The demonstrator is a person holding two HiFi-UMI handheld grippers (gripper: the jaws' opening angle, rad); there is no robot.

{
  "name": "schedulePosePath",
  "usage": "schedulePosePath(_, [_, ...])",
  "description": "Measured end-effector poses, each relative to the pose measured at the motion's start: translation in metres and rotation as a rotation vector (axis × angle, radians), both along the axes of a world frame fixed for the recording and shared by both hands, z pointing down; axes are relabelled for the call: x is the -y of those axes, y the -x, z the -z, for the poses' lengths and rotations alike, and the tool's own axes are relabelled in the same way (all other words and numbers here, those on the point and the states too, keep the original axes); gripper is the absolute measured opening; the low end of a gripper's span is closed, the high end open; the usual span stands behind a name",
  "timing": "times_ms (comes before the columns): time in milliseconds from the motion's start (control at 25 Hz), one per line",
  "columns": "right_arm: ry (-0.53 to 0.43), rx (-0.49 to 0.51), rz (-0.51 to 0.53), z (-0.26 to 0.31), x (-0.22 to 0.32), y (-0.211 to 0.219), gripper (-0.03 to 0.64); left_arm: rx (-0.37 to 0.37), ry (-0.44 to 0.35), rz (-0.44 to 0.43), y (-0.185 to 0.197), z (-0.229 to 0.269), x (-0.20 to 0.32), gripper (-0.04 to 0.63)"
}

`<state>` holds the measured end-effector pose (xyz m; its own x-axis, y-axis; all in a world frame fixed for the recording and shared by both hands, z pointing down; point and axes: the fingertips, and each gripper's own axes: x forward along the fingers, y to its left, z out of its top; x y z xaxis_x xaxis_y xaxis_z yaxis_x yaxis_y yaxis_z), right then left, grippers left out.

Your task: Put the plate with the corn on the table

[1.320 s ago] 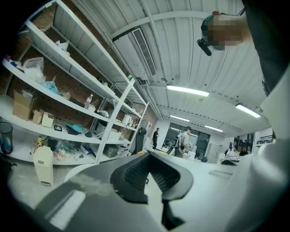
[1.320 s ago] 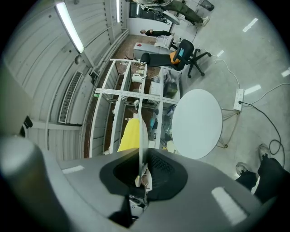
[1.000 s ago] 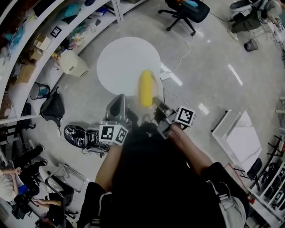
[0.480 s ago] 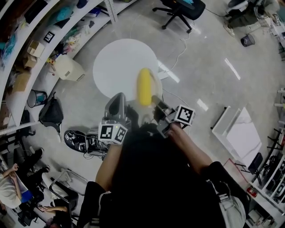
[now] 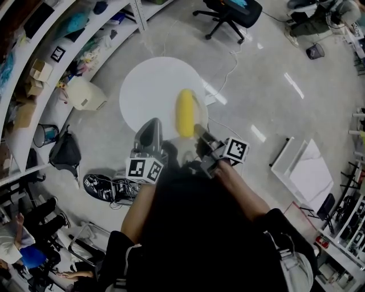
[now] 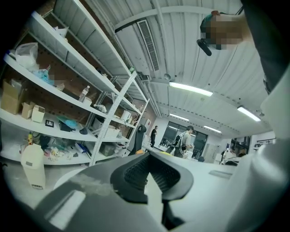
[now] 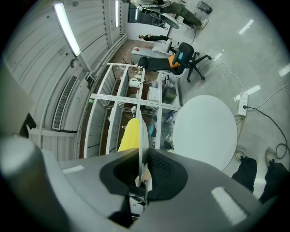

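Note:
A yellow corn cob [image 5: 184,112] lies on a pale plate [image 5: 181,141], which I hold out in front of me between both grippers. My left gripper [image 5: 153,132] grips the plate's left rim and my right gripper [image 5: 199,132] its right rim. The round white table [image 5: 149,85] stands on the floor below and ahead, and the corn overlaps its near right edge. In the right gripper view the plate [image 7: 139,136] shows edge-on between the shut jaws of the right gripper [image 7: 142,174], with the corn [image 7: 129,134] beside it. In the left gripper view a pale rim [image 6: 154,195] sits between the pads of the left gripper [image 6: 152,174].
Curved shelving [image 5: 51,63] full of boxes runs along the left. A white canister [image 5: 85,94] stands beside the table. A black bag [image 5: 65,154] and cables [image 5: 108,185] lie on the floor. An office chair [image 5: 228,14] is beyond; white boards [image 5: 308,171] lie at the right.
I have walked toward the round table with the plate held between both grippers. The table and floor have slid down and nearer in the head view. Both grips are unchanged.

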<state>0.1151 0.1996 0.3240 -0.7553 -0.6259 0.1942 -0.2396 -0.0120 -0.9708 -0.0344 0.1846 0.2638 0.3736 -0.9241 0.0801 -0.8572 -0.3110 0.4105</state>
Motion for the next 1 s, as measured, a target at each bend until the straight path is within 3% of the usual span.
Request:
schedulePosePath(720, [0.002, 0.005, -0.11, 0.0, 0.069, 0.036, 0.044, -0.034, 0.027, -0.133, 0.031, -0.008, 0.092, 0.003])
schedulePosePath(1000, [0.013, 0.006, -0.156, -0.007, 0.087, 0.04, 0.044, -0.035, 0.002, -0.178, 0.034, -0.003, 0.116, 0.003])
